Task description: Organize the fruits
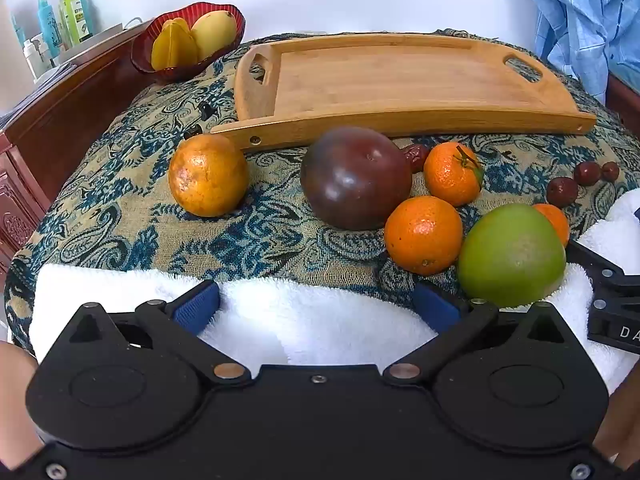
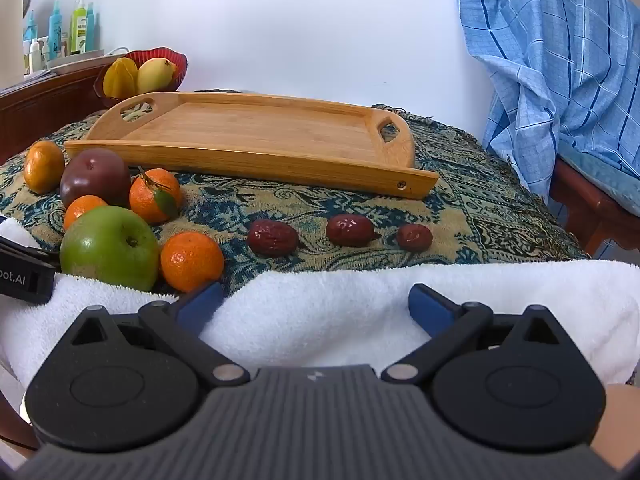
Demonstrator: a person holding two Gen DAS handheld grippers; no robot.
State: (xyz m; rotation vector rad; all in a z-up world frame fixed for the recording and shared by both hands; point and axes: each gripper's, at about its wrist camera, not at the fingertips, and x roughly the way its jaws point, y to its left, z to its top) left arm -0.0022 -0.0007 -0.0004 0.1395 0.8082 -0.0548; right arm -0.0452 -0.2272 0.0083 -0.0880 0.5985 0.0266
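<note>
A smooth bamboo-look wooden tray (image 2: 256, 136) is seen on a woven patterned cloth (image 2: 460, 216), beside a fluffy white towel (image 2: 440, 280) and glossy-skinned green apple (image 2: 109, 247).

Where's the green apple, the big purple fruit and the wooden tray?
green apple (image 2: 109, 246), right wrist view, middle of its skin
purple fruit (image 1: 355, 182), left wrist view, its front
wooden tray (image 2: 256, 128), right wrist view, bare floor

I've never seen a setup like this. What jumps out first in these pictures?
A cluster of loose fruit on the patterned blue-and-tan cloth catches the eye: a big green apple nearest, a dark purple round fruit behind it, orange mandarins around them. Behind the fruit lies an empty bamboo tray with cut-out handles. At the bottom, each view shows black open jaws with blue pads over a white towel.
</note>
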